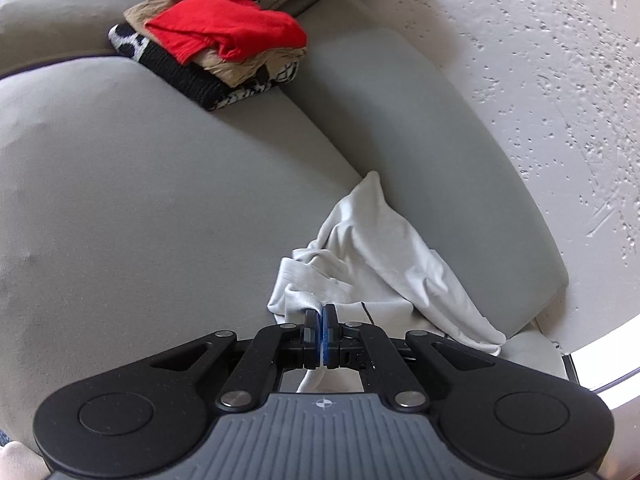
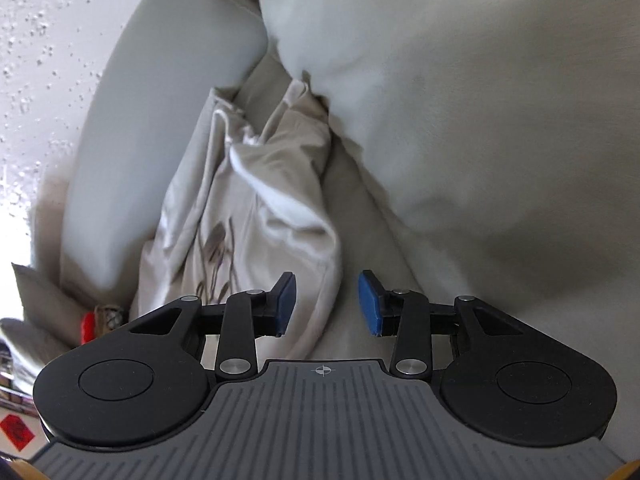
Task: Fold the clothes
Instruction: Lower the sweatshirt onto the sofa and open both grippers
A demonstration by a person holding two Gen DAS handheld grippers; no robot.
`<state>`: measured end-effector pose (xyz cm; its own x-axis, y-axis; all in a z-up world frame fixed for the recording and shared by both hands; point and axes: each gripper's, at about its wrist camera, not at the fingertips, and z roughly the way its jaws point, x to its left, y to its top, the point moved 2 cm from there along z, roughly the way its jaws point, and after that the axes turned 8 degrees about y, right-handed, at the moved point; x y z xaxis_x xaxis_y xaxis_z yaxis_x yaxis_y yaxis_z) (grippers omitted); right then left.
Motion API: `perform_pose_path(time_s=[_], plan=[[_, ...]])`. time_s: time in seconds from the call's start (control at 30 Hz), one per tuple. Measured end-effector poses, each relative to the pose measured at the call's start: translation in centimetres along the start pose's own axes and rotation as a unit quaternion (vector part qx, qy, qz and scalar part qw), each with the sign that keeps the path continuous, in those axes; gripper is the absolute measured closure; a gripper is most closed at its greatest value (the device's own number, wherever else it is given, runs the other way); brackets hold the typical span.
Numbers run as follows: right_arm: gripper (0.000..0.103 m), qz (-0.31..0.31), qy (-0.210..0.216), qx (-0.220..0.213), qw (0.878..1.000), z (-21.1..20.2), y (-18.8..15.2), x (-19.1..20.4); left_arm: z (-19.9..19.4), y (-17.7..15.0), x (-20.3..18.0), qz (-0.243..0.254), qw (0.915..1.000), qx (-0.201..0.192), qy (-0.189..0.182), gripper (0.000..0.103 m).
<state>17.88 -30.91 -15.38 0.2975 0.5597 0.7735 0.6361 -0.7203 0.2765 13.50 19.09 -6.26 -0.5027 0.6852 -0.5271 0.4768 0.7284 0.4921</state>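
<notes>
— So, where's the white garment (image 1: 372, 256)?
— Crumpled on the grey sofa (image 1: 140, 200), trailing toward one o'clock from the left gripper (image 1: 321, 322), which pinches its edge.
— The right gripper (image 2: 326, 304)?
— Spread wide (nothing held), garment at eleven o'clock.

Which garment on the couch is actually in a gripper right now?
The white garment, pinched by the left gripper. The red top, tan piece and black-and-white knit sit stacked, untouched.
</notes>
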Motion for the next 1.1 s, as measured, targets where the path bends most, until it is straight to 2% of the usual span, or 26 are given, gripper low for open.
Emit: perform_pose_path(time_s=[0.13, 0.2, 0.27, 0.3, 0.33, 0.47, 0.63, 0.7, 0.93, 1.1], plan=[[0.062, -0.004, 0.011, -0.025, 1.0, 1.1, -0.2, -0.2, 0.7, 0.0, 0.8, -0.015, 0.9999, 0.009, 0.0, 0.103], [0.065, -0.029, 0.008, -0.021, 0.999, 0.8, -0.6, 0.4, 1.0, 0.0, 1.1, -0.021, 0.9997, 0.013, 0.001, 0.103], [0.081, -0.044, 0.002, -0.008, 0.999, 0.5, -0.9, 0.8, 1.2, -0.1, 1.3, -0.022, 0.9997, 0.015, 0.0, 0.103], [0.098, -0.045, -0.004, -0.001, 0.999, 0.4, -1.0, 0.8, 1.3, -0.1, 1.3, -0.021, 0.9997, 0.016, 0.001, 0.103], [0.099, -0.039, -0.006, 0.001, 0.999, 0.3, -1.1, 0.7, 1.3, -0.1, 1.3, -0.02, 0.9997, 0.016, 0.001, 0.103], [0.1, -0.075, -0.03, -0.037, 0.996, -1.1, -1.0, 1.9, 1.3, -0.2, 1.0, -0.018, 0.9997, 0.018, 0.001, 0.103], [0.1, -0.098, -0.05, -0.07, 0.991, -5.5, -0.3, 4.3, -0.6, -0.2, 0.0, 0.018, 0.9997, 0.015, 0.007, 0.103], [0.1, -0.098, -0.061, -0.075, 0.991, -7.7, 0.0, 4.8, -1.5, -0.4, -0.5, 0.033, 0.9989, 0.023, 0.023, 0.103], [0.1, -0.091, -0.089, -0.047, 0.991, -10.6, -1.3, 3.1, -2.9, -2.6, -0.7, 0.113, 0.9882, 0.062, 0.083, 0.103], [0.1, -0.086, -0.109, -0.027, 0.99, -12.6, -2.3, 1.8, -4.3, -3.9, 0.9, 0.105, 0.9884, 0.069, 0.086, 0.103]])
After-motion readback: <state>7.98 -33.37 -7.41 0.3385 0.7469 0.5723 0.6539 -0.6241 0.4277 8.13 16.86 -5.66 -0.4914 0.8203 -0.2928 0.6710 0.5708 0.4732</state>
